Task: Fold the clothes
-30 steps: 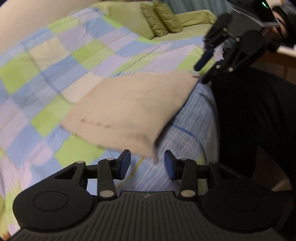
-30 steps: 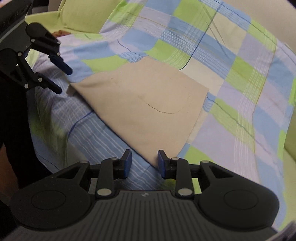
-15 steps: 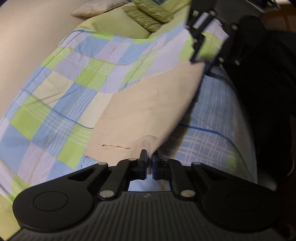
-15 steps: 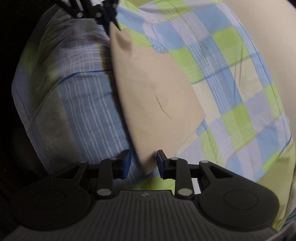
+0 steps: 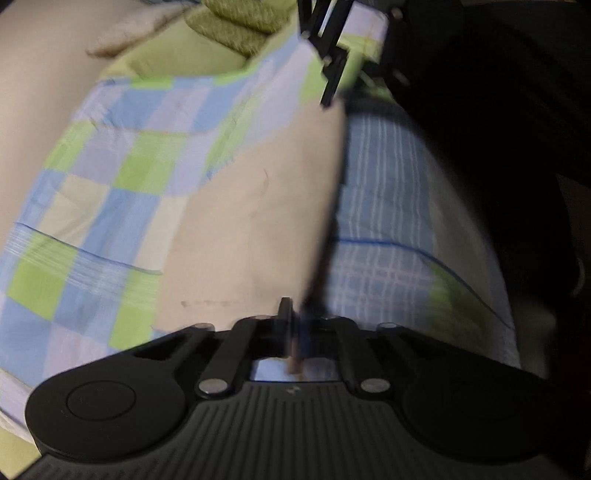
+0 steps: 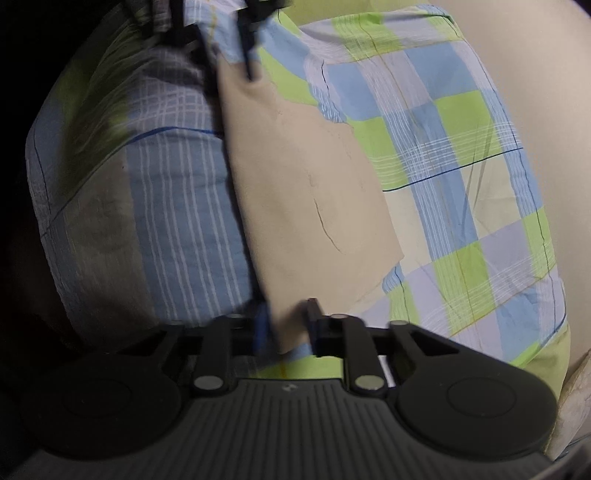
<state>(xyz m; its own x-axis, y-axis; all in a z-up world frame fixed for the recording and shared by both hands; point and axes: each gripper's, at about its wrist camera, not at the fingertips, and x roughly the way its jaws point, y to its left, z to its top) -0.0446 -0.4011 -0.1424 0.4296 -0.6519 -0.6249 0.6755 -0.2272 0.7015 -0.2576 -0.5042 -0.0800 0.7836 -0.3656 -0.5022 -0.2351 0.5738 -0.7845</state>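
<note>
A beige cloth (image 5: 258,214) lies on a checked blue, green and lilac bedsheet (image 5: 110,206). My left gripper (image 5: 293,332) is shut on the cloth's near corner. In the right wrist view the same cloth (image 6: 303,192) runs away from me. My right gripper (image 6: 286,328) has its jaws close around the other near corner, with a narrow gap still showing. Each gripper appears at the far corner in the other's view: the right gripper (image 5: 332,77) and the left gripper (image 6: 247,55). The near edge of the cloth is lifted off the sheet.
Green patterned pillows (image 5: 236,29) lie at the head of the bed. A pale wall (image 6: 535,92) runs along the far side of the bed. The person's dark clothing (image 5: 498,129) fills the side next to the bed edge.
The left gripper closed on its corner of the cloth half a second ago and still holds it. The right jaws have narrowed around their corner. Both grippers have raised the near edge.
</note>
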